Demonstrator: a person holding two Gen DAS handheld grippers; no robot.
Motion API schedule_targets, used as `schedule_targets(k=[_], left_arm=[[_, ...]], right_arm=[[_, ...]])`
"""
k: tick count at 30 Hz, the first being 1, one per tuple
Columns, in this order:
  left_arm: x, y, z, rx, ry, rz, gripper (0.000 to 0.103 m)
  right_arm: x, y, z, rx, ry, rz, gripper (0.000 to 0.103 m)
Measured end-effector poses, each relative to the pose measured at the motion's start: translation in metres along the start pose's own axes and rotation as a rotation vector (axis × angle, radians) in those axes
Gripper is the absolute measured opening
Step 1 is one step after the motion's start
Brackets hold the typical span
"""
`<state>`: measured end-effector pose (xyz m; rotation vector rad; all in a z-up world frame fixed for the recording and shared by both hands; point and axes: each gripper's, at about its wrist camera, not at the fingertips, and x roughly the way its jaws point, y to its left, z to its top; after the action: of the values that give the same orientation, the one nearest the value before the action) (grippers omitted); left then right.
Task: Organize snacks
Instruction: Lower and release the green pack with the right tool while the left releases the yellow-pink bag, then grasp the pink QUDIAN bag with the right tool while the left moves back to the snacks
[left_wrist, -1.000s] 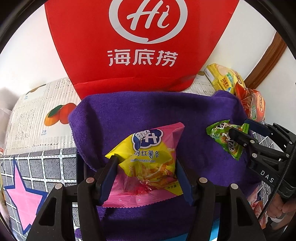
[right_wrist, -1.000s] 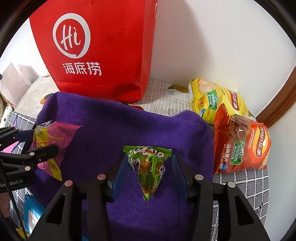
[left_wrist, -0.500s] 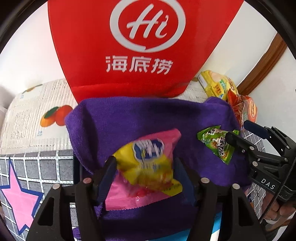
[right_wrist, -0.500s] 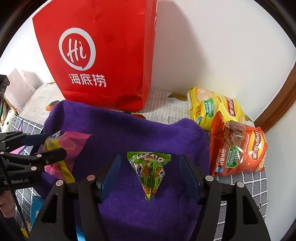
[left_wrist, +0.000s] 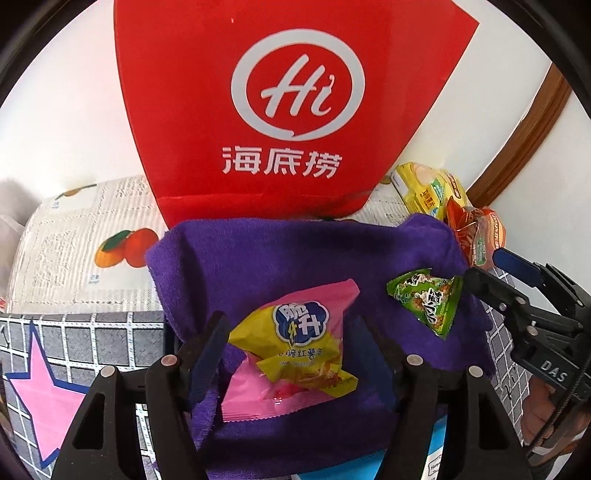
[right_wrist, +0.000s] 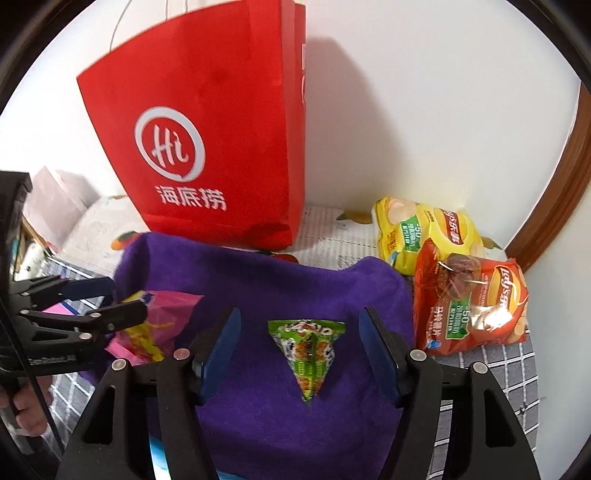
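Note:
A pink and yellow snack packet (left_wrist: 295, 347) lies on a purple towel (left_wrist: 295, 254). My left gripper (left_wrist: 291, 332) is open around it, jaws apart from it on both sides. A green triangular packet (right_wrist: 308, 350) lies on the same towel (right_wrist: 266, 280). My right gripper (right_wrist: 299, 343) is open around it, jaws well clear. The green packet also shows in the left wrist view (left_wrist: 428, 299), beside the right gripper's fingers (left_wrist: 491, 291). The pink packet (right_wrist: 155, 325) and the left gripper's fingers (right_wrist: 118, 314) show at the left of the right wrist view.
A red paper bag (right_wrist: 214, 155) stands upright behind the towel, against the white wall. A yellow chip bag (right_wrist: 421, 232) and a red chip bag (right_wrist: 469, 299) lie at the right by a wooden frame (right_wrist: 546, 184). A grey checked cloth with a pink star (left_wrist: 40, 398) lies left.
Both grippers have opened and let go of their packets, which now lie on the towel. Both have drawn back a little.

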<state>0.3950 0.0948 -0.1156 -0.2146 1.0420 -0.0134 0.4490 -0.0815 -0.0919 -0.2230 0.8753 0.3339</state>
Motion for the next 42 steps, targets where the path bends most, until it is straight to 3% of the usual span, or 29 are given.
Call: schedule_targets(k=[11, 22, 26, 30, 42], left_arm=[[-0.027, -0.009, 0.002, 0.012, -0.074, -0.017, 0.068], [-0.076, -0.037, -0.009, 0.069, -0.139, -0.109, 0.068], [-0.093, -0.050, -0.018, 0.101, -0.164, -0.108, 0.068], [-0.110, -0.047, -0.038, 0.105, -0.158, -0.114, 0.077], [-0.145, 0.011, -0.101, 0.078, -0.140, 0.003, 0.077]], right_arm=[[-0.043, -0.003, -0.008, 0.103, -0.051, -0.013, 0.065], [-0.097, -0.018, -0.099, 0.130, 0.026, -0.065, 0.066], [-0.100, -0.016, -0.138, 0.092, 0.091, -0.093, 0.066], [-0.097, -0.015, -0.168, 0.078, 0.127, -0.088, 0.066], [-0.060, -0.010, -0.192, 0.133, 0.165, -0.062, 0.071]])
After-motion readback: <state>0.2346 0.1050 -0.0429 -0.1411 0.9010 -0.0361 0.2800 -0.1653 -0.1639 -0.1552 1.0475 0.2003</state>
